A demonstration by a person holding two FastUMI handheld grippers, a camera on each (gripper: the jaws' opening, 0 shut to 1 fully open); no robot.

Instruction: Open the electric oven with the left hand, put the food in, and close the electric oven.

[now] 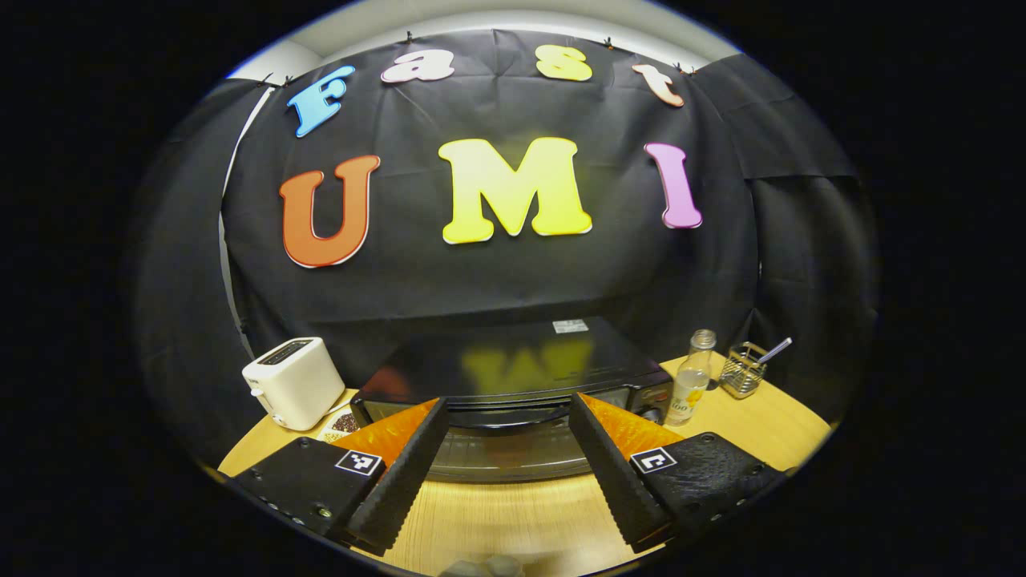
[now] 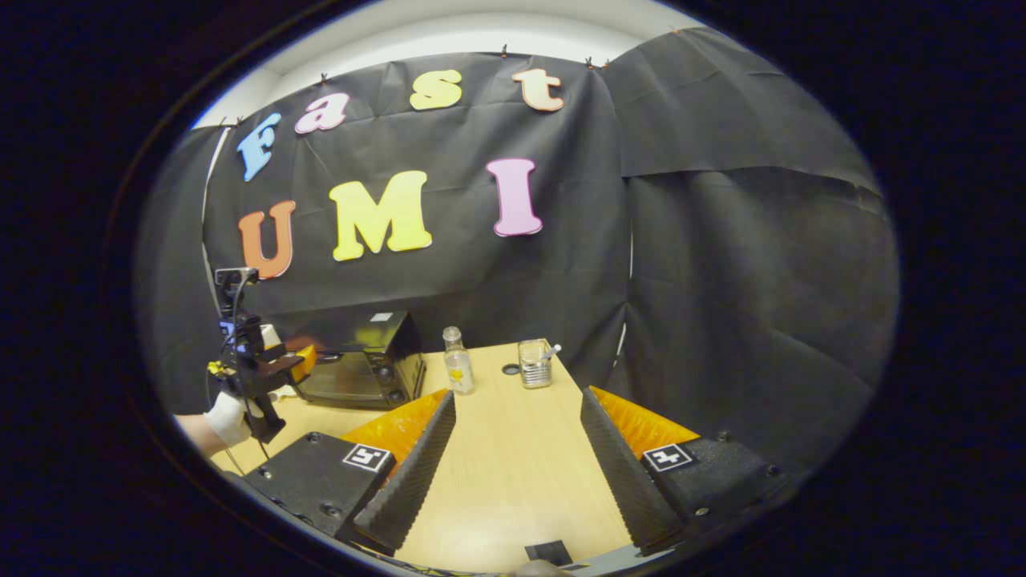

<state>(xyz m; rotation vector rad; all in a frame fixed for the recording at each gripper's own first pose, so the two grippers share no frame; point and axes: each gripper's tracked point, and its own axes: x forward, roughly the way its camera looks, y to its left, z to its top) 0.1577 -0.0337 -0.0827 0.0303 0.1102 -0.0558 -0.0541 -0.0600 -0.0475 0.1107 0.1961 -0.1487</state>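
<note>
The black electric oven stands at the back of the wooden table, its glass door shut and the handle running across the top of the door. My left gripper is open, its fingertips level with the handle and just in front of it, nothing between them. A small plate of dark food peeks out left of the oven, partly hidden by my finger. In the right gripper view, the oven is far left, the left gripper in front of it in a gloved hand. My right gripper hangs open over bare table.
A white toaster stands left of the oven. Right of it are a clear bottle and a wire holder with a utensil in it. The table's right edge runs close beside my right gripper.
</note>
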